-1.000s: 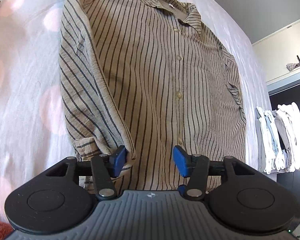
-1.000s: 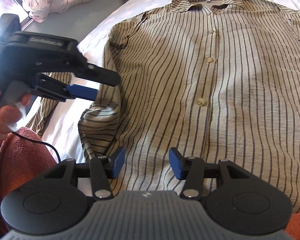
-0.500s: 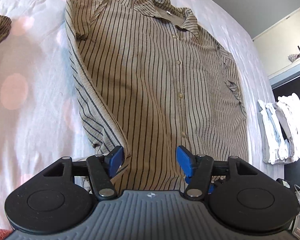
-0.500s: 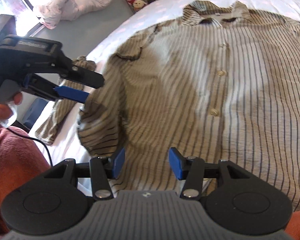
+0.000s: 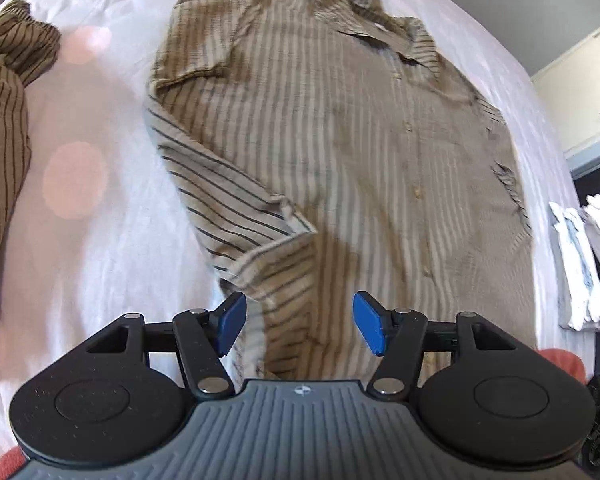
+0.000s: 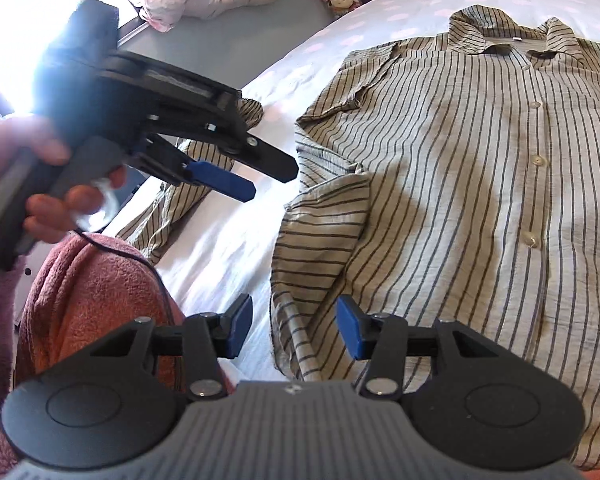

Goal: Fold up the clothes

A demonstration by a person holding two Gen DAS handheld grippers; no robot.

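While spread flat, shirt under right claw.

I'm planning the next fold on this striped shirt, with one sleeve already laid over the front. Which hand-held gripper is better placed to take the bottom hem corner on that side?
Right, probably. The right hand-held gripper is open with the striped shirt hem corner between its fingers. The left hand-held gripper hangs above the bedsheet, off the shirt.

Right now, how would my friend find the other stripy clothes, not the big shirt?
Start at the white bed sheet with pink dots. The buttoned shirt lies flat in the middle. The other stripy clothes sit crumpled at the sheet's left edge, darker brown, showing no buttons.
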